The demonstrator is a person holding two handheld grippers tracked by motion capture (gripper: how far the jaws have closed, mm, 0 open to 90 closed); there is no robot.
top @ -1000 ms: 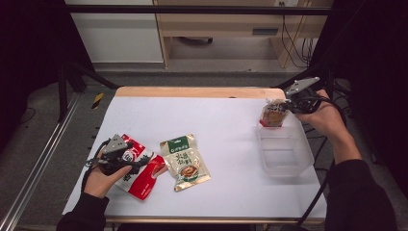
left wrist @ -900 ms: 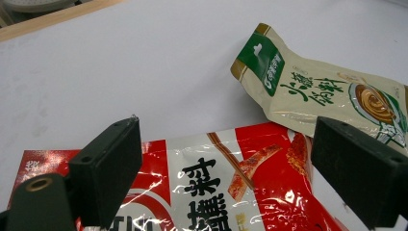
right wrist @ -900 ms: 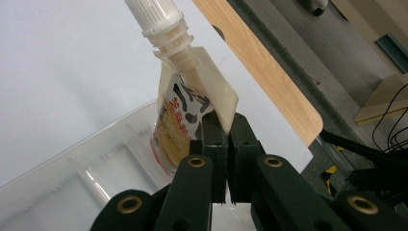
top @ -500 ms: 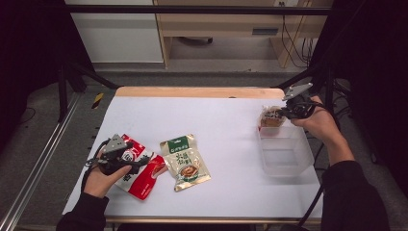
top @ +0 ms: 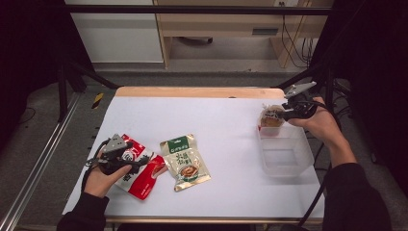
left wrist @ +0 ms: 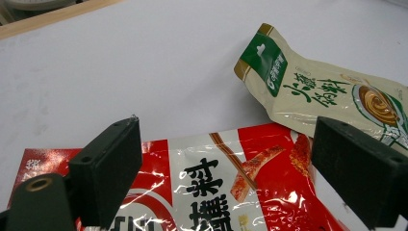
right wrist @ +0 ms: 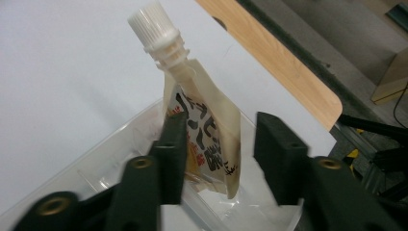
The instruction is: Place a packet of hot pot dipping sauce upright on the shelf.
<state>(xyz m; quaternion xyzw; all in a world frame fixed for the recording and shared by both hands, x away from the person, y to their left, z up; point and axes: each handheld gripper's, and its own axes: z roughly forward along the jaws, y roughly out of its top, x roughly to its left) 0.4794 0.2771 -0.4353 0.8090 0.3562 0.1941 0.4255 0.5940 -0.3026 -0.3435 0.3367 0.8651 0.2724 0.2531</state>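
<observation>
A beige spouted pouch (top: 272, 117) (right wrist: 207, 120) with a white cap stands tilted at the far end of a clear plastic container (top: 263, 154) (right wrist: 96, 168). My right gripper (top: 285, 114) (right wrist: 222, 130) has just been opening. The pouch is still between its jaws: one pad is close against it, and a gap shows at the other. At the near left, my left gripper (top: 139, 161) (left wrist: 228, 144) is open low over a red snack packet (top: 144, 178) (left wrist: 216, 183). A green-topped packet (top: 185, 161) (left wrist: 312, 91) lies flat just to the right of the red one.
The white table top (top: 216, 120) has a wooden strip along its far edge (top: 202, 91). A black frame post (top: 327, 72) rises behind the right hand. Cables trail from both grippers.
The right hand has lowered the pouch a little to the container's far end, and its jaws have spread apart from it. The left hand and both packets have stayed put.
</observation>
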